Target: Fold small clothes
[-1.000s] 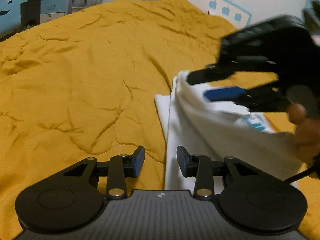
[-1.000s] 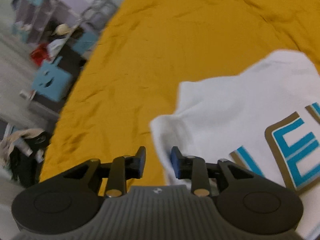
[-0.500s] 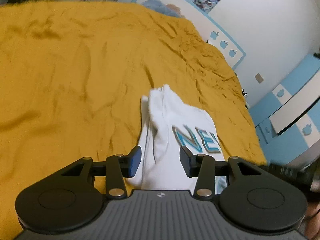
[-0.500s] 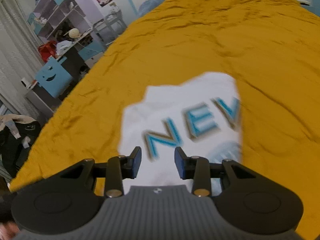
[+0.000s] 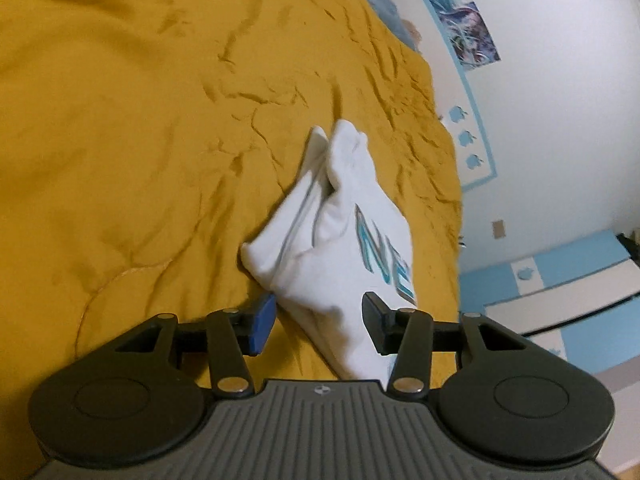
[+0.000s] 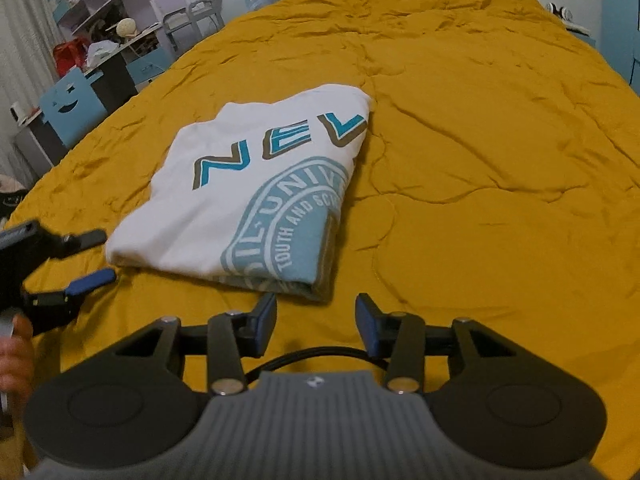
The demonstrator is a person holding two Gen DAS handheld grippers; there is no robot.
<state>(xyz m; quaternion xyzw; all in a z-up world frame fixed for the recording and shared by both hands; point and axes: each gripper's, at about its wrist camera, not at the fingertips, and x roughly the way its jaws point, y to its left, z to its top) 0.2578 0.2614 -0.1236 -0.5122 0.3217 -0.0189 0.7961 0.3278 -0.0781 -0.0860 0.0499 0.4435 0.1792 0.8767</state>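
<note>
Since the white cotton T-shirt with teal lettering (image 6: pixel 256 184) lies as a folded rectangle on the mustard-yellow quilted bed (image 6: pixel 480 140), one fold looks finished. The left hand-held gripper (image 6: pixel 94 256) sits spread at its near left corner; the right hand-held gripper (image 6: pixel 316 320), empty, is opening. Next likely needs pinching an edge.

My right gripper (image 6: pixel 316 324) has black linkage arms, blue pads on its fingertips (image 6: pixel 366 322), brass-coloured pivot screws and a ribbed grey housing with a small round emblem. A black cable loops just above that housing. My left gripper (image 5: pixel 318 322) looks the same.
</note>
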